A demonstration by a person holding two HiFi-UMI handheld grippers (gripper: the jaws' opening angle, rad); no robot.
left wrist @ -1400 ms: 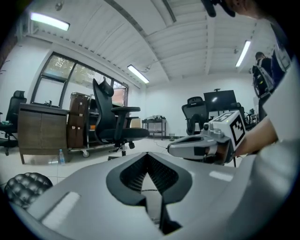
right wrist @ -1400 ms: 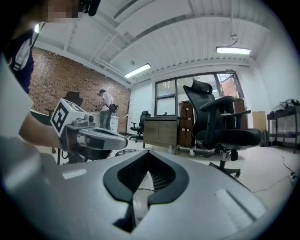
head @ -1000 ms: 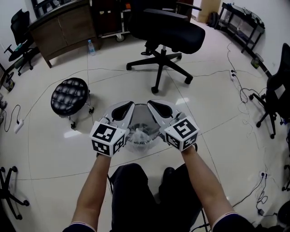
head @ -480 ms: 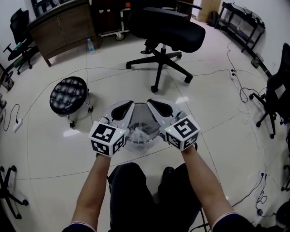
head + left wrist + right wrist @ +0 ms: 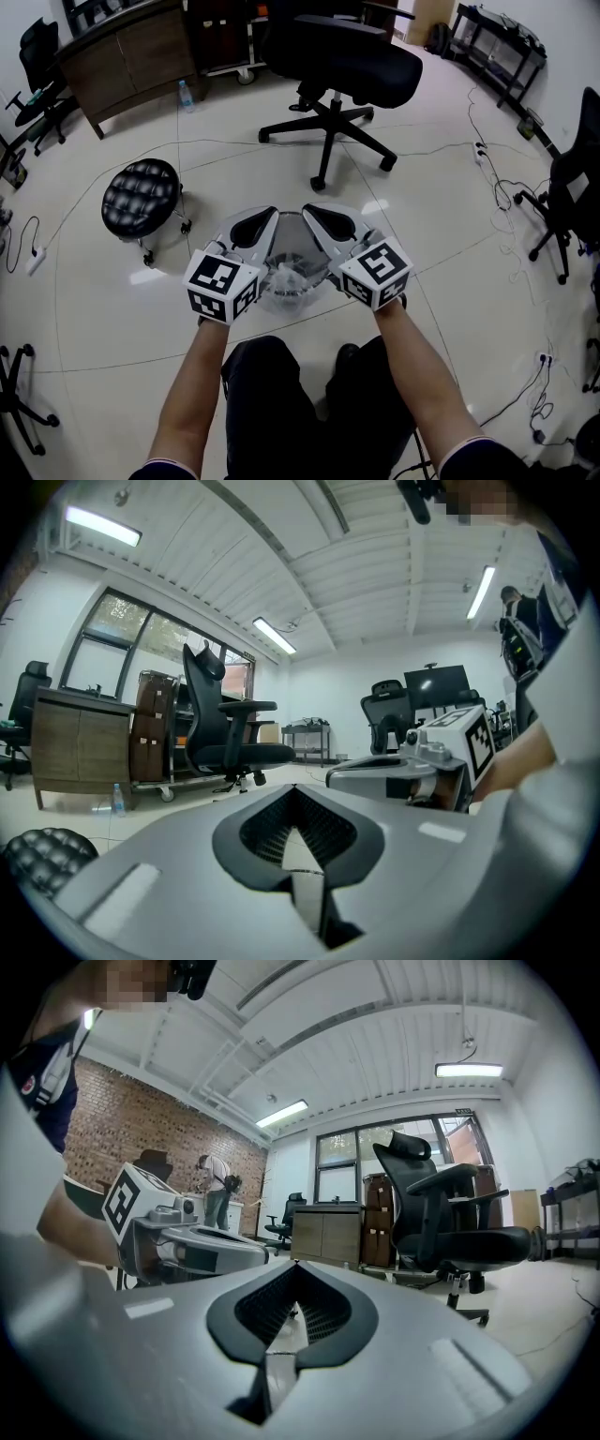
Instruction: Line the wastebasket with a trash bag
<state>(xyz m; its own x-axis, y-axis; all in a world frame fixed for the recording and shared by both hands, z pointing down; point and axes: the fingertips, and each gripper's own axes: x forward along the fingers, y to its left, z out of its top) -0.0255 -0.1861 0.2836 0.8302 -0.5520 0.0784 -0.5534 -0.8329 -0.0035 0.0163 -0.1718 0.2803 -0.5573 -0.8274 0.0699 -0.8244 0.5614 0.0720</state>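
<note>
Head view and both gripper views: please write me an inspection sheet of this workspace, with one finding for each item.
Surface: pale glossy floor.
Job's things: wastebasket between the grippers; clear bag crumpled inside.
Clutter: stool, bottle.
Grippers: left gripper and right gripper both shut, beside the wastebasket.
Cables: thin cables across the floor; power strip.
Surroundings: office chair, cabinet.

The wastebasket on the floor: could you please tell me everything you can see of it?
The wastebasket is round, greyish, mesh-looking, upright on the floor before the person's knees. Crumpled clear plastic, apparently the trash bag, lies inside. The left hand-held gripper and right hand-held gripper, both shut, cover its sides; contact is unclear.
</note>
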